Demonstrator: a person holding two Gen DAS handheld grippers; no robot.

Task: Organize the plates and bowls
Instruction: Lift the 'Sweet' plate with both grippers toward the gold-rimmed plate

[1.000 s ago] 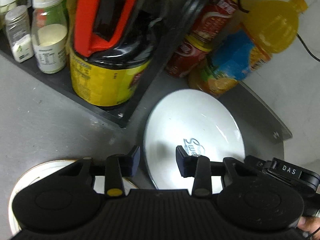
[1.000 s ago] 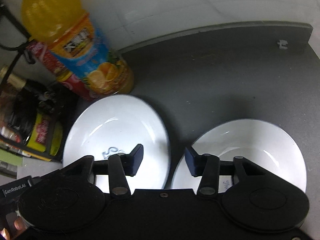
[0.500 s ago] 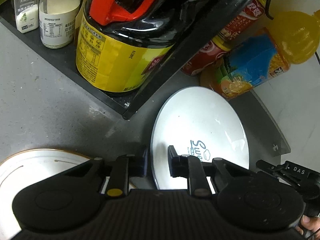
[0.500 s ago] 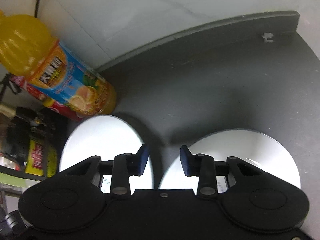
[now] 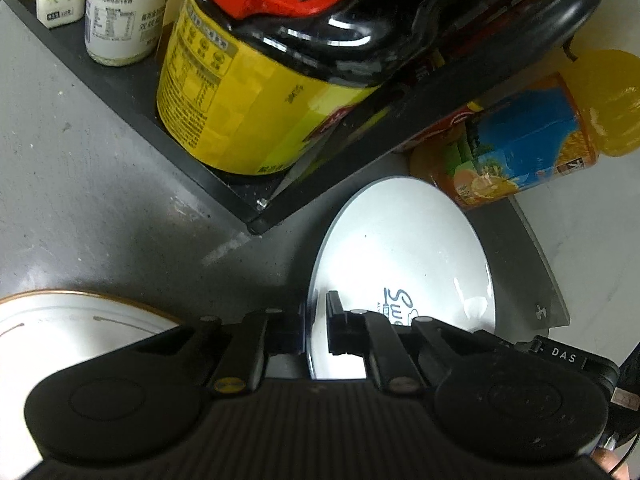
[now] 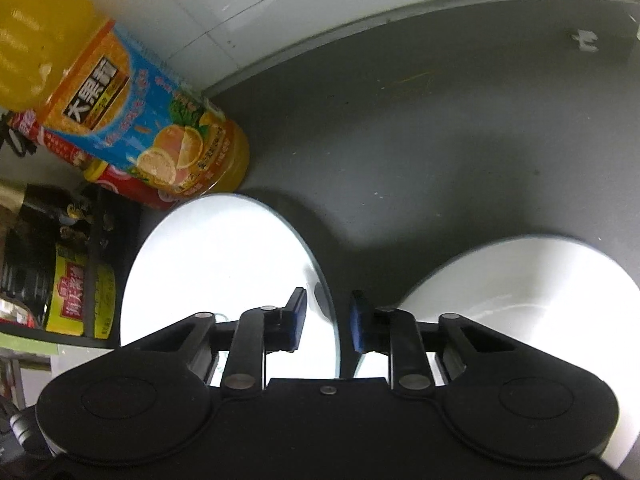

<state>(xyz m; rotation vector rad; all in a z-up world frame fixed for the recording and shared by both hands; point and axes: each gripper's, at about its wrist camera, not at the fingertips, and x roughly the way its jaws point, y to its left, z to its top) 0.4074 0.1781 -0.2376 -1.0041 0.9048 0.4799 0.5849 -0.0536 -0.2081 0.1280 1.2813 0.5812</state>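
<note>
Grey stone counter (image 5: 92,200) fills the scene beneath a white tiled wall, with a black rack (image 5: 224,184) at far left holding two white jars (image 5: 120,12), cut off at the top edge, and a large yellow-labelled jug (image 5: 240,92) whose red handle runs out of view. At lower left a gold-rimmed plate (image 5: 60,320) is half hidden behind the left gripper (image 5: 316,328), whose fingers are drawn close on either side of the left rim of a white bowl (image 5: 404,248); blue lettering inside the bowl is partly covered. An orange juice bottle (image 6: 132,120) and red cans (image 6: 132,188) stand just beyond that bowl. On its opposite rim, the right gripper (image 6: 326,320) straddles the edge with a slight gap left on each side. A second white bowl (image 6: 532,280) sits just beside it at far right, partly hidden.
</note>
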